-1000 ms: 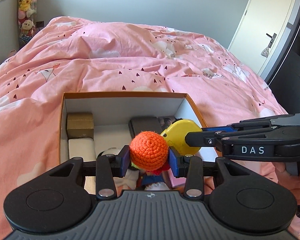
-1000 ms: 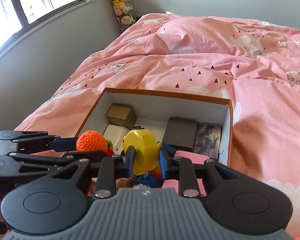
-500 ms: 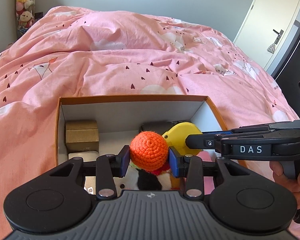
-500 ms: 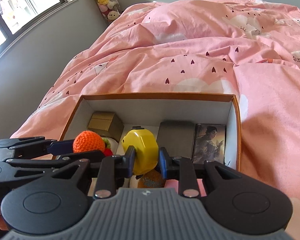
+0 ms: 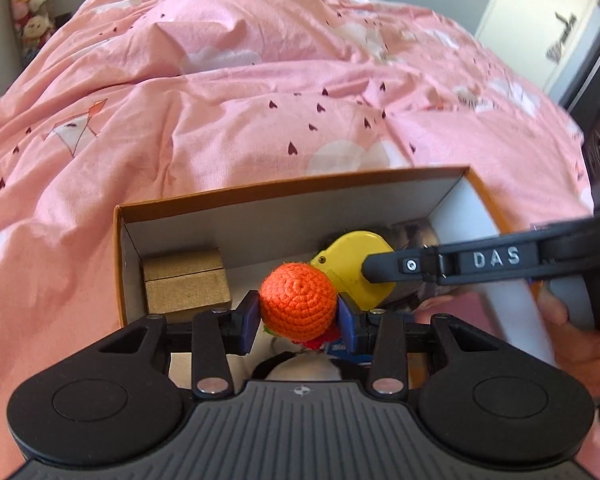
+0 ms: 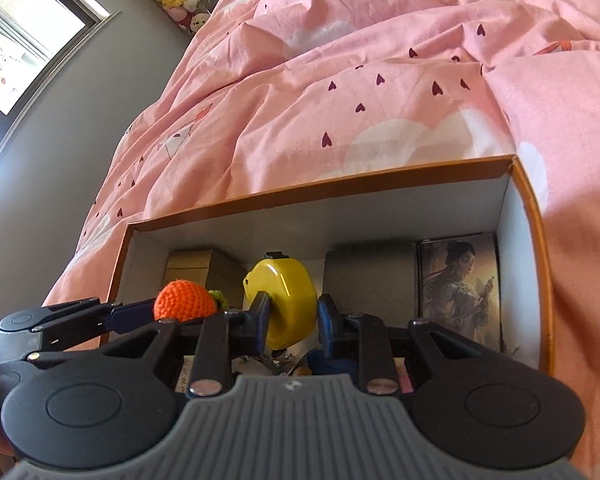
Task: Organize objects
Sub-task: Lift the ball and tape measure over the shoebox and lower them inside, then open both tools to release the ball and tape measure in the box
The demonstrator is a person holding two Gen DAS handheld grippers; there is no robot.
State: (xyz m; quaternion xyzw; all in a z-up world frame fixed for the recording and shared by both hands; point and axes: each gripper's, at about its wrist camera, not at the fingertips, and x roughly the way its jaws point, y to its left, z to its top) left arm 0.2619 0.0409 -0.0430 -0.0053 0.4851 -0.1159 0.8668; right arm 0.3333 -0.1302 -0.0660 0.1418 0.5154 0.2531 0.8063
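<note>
An orange crocheted ball [image 5: 298, 302] with a green and red bit beneath it sits clamped between the blue pads of my left gripper [image 5: 298, 318]. My right gripper [image 6: 292, 316] is shut on a yellow tape measure [image 6: 282, 306]. Both hang side by side over the near half of an open box [image 5: 292, 192] with an orange rim and white walls. From the left wrist view the right gripper [image 5: 370, 272] reaches in from the right with the tape measure [image 5: 352, 264]. In the right wrist view the left gripper [image 6: 140, 308] holds the ball [image 6: 184, 302] at the left.
Inside the box are a brown cardboard box [image 5: 186, 284], a dark grey case [image 6: 370, 276], a picture card [image 6: 458, 292] and small items hidden under the grippers. The box lies on a pink duvet [image 5: 260, 120]. A hand [image 5: 572, 340] grips the right handle.
Both grippers have sunk and moved toward the box, which now looks larger. The right wrist view has rolled. The ball and tape measure stay gripped.
</note>
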